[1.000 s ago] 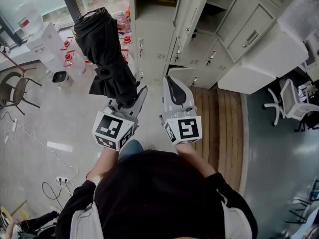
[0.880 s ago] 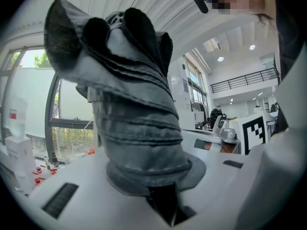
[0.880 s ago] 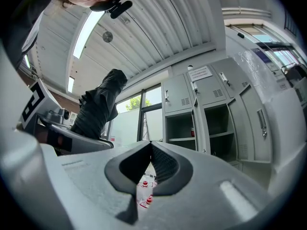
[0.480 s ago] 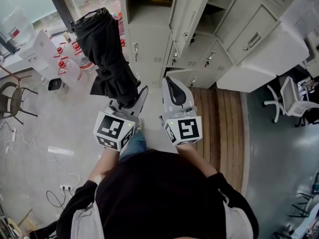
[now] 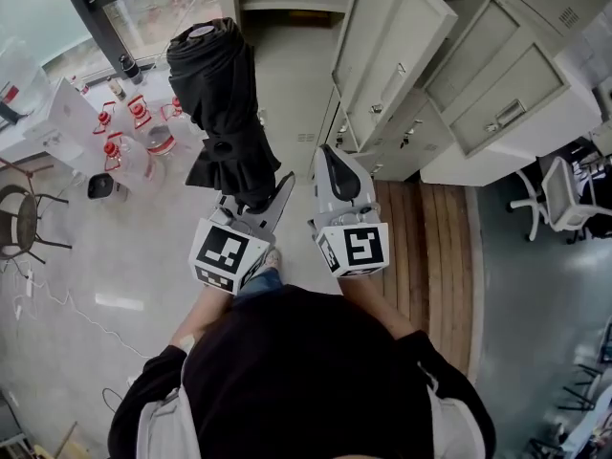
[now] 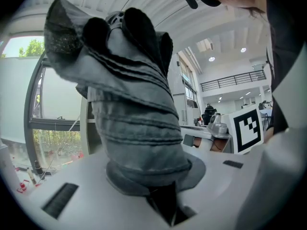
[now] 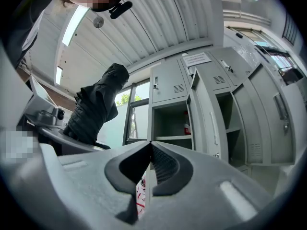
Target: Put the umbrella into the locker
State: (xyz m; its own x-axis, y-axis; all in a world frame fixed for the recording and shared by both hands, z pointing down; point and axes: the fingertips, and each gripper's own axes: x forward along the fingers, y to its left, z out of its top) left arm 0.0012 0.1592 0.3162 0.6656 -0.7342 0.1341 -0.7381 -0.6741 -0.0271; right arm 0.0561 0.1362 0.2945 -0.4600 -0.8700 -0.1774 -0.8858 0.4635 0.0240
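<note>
A folded black umbrella (image 5: 225,103) stands nearly upright, and my left gripper (image 5: 260,197) is shut on its lower end. In the left gripper view the umbrella (image 6: 132,114) fills most of the picture and its stem sits between the jaws of the left gripper (image 6: 163,202). My right gripper (image 5: 327,161) is beside it on the right, shut and empty, its tips meeting in the right gripper view (image 7: 149,145). Straight ahead is the grey locker's open compartment (image 7: 168,121) with its door (image 5: 397,46) swung out to the right. The umbrella (image 7: 96,107) is left of that opening.
A red-capped bottle (image 7: 187,127) stands inside the open compartment. Closed locker doors (image 5: 497,75) run to the right. Water jugs with red caps (image 5: 134,127) stand on the floor at the left by the window. A chair (image 5: 29,208) is far left, an office chair (image 5: 564,194) far right.
Both grippers and the umbrella have come closer to the lockers; the open compartment and door now sit nearer and larger. The left grip on the umbrella is unchanged.
</note>
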